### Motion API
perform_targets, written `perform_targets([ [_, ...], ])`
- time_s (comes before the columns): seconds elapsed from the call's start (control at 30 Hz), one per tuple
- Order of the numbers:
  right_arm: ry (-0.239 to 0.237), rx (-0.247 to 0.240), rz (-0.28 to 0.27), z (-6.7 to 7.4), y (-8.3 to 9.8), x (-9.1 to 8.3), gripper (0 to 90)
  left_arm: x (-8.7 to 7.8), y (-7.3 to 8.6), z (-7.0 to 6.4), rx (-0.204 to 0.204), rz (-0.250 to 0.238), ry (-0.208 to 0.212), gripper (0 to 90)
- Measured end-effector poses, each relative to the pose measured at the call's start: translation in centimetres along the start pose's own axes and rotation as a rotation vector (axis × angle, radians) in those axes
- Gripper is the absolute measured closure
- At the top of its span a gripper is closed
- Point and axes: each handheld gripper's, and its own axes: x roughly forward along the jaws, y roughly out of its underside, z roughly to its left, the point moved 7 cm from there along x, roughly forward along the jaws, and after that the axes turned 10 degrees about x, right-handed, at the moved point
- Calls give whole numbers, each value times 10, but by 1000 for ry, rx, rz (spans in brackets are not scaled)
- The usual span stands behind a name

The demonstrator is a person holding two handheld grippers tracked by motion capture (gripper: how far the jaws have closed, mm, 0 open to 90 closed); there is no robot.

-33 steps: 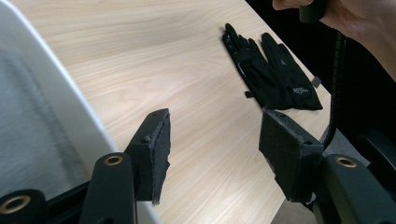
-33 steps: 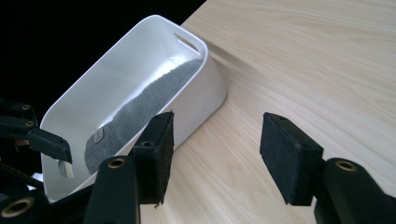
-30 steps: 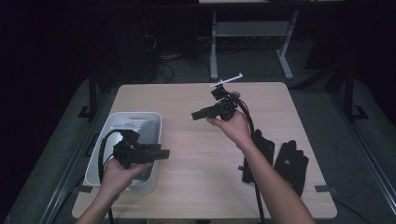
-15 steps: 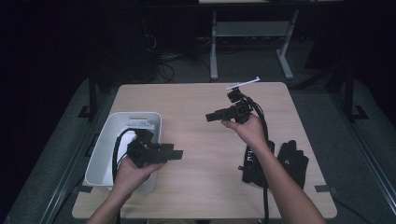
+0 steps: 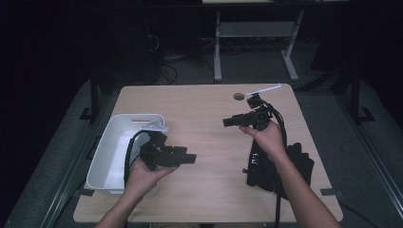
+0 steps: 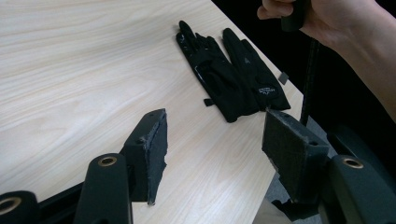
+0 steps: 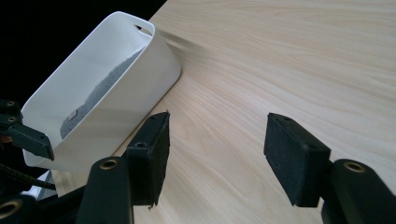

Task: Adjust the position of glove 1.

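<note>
Two black fabric gloves (image 5: 294, 164) lie flat, long axes up-desk, by the right gripper (image 5: 230, 122); both grippers' fingers spread, empty, left gripper (image 5: 190, 158) farther off.

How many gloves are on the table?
2. Both black gloves lie side by side, overlapping, near the table's right edge, just beyond the right forearm in the high view. The arm hides part of them there.

1. Your bin (image 5: 110, 156) sits at the table's (image 5: 204, 190) left edge, near the front corner.
2. Your gloves (image 5: 297, 161) lie side by side at the right edge, toward the front.
3. Your left gripper (image 5: 190, 157) hangs just right of the bin.
4. Your right gripper (image 5: 228, 122) hangs over the table behind the gloves.
</note>
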Motion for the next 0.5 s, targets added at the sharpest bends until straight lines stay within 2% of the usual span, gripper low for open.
perform_targets([
  [0.37,31,33,-12,-27,21,-23,407,25,-3,-11,12,16,37,394],
  [0.5,27,45,-21,-32,25,-28,406,31,-4,-15,15,11,51,388],
])
